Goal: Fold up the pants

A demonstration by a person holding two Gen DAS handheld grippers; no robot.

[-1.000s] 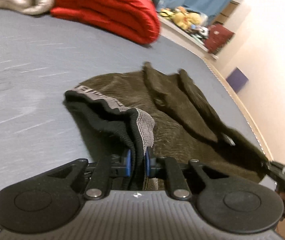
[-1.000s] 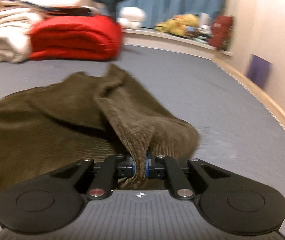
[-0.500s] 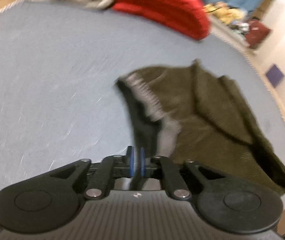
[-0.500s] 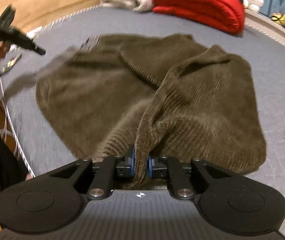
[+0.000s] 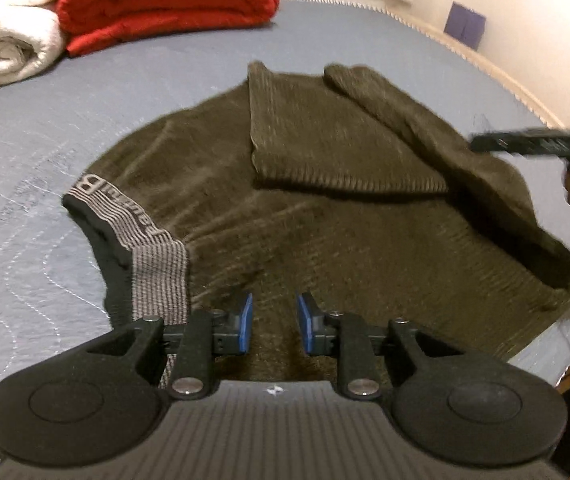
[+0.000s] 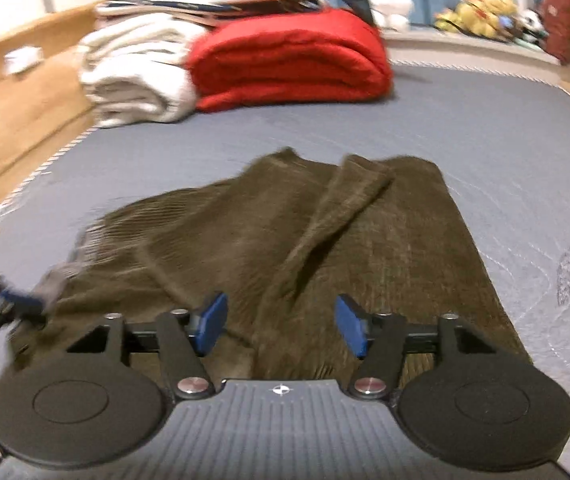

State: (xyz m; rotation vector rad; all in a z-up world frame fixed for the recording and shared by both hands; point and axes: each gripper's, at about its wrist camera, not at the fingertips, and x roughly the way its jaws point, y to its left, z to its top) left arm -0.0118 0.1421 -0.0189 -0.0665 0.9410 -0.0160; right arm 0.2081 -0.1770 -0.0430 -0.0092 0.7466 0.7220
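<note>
The olive-brown corduroy pants (image 5: pixel 325 216) lie spread on the grey mattress (image 5: pixel 45 152), with a leg end folded back on top. Their grey striped waistband (image 5: pixel 157 264) hangs at the near left. My left gripper (image 5: pixel 273 320) is open and empty, just above the near edge of the pants. In the right wrist view the pants (image 6: pixel 325 240) lie rumpled with a raised ridge down the middle. My right gripper (image 6: pixel 281 324) is open and empty over their near edge. The other gripper shows blurred at the left edge (image 6: pixel 1 304).
A folded red blanket (image 5: pixel 165 0) and a white blanket (image 5: pixel 1 36) lie at the far end of the mattress. A wooden bed frame (image 6: pixel 9 120) runs along the left. The wall (image 5: pixel 525 12) and the mattress edge are at the right.
Both grippers have opened and let go of the pants, which now lie flat on the mattress. Both have pulled back a little from the cloth.
</note>
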